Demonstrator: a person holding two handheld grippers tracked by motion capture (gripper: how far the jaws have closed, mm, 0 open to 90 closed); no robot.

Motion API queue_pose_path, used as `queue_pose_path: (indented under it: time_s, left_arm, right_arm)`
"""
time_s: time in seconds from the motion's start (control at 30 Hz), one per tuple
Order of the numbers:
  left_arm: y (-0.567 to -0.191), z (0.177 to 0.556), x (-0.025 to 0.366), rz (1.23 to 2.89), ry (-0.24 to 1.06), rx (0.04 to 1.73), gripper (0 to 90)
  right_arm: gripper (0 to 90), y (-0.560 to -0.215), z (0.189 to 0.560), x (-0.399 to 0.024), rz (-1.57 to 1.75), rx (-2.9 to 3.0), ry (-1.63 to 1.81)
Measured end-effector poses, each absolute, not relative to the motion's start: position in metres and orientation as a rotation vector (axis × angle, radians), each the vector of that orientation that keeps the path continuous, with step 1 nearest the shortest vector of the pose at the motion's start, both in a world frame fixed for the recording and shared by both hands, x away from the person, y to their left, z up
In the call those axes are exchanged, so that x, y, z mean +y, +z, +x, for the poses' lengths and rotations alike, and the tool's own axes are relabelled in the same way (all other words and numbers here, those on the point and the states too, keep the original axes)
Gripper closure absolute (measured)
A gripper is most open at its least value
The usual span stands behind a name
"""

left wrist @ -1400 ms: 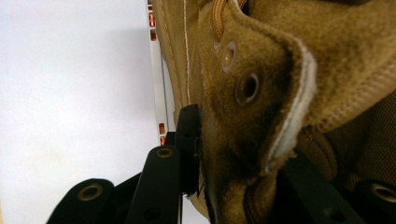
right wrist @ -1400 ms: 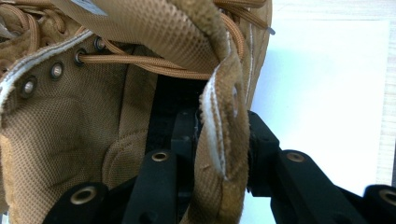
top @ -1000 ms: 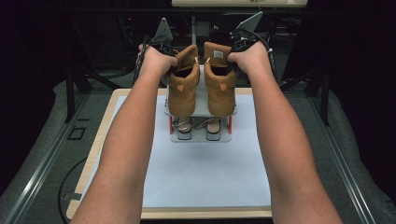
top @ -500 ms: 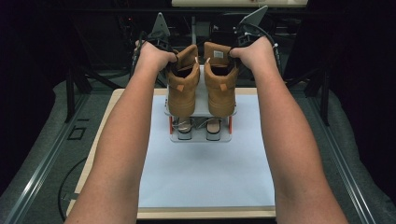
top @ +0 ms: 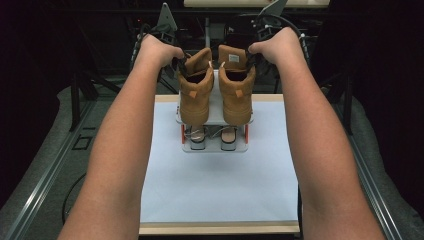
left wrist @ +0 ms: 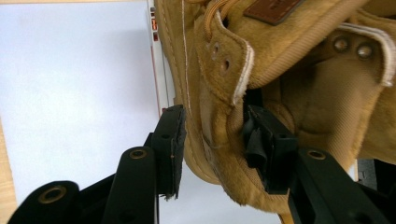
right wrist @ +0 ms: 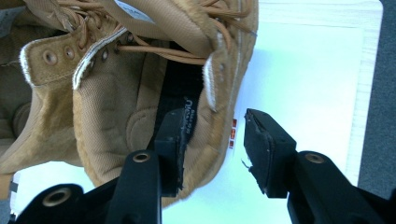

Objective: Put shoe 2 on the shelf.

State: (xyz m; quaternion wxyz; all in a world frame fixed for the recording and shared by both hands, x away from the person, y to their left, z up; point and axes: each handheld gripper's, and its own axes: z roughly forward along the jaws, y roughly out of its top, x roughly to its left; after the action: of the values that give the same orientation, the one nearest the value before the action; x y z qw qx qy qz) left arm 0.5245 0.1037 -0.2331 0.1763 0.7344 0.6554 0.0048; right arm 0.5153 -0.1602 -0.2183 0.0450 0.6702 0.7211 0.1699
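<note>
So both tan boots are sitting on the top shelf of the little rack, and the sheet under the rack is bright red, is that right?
Not quite. The sheet under the rack is white, not red, as the high view shows. The rest holds: the left boot and the right boot both sit on the rack's top shelf.

Both grippers (top: 181, 64) (top: 254, 54) just opening, raised.
</note>
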Motion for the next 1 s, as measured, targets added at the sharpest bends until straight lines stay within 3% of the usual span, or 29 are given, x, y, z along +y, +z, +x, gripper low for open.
queue_pose_path:
  time_s: [0.37,1.0]
  left_arm:
    - [-0.21,0.512,0.113,2.104,0.051,1.863,58.8]
    - [-0.225,0.504,0.128,2.109,0.05,1.864,58.1]
  right_arm:
    - [59.8,-0.201,0.504,-0.18,2.077,2.183,0.492]
    - [58.8,-0.216,0.494,-0.202,2.067,2.164,0.471]
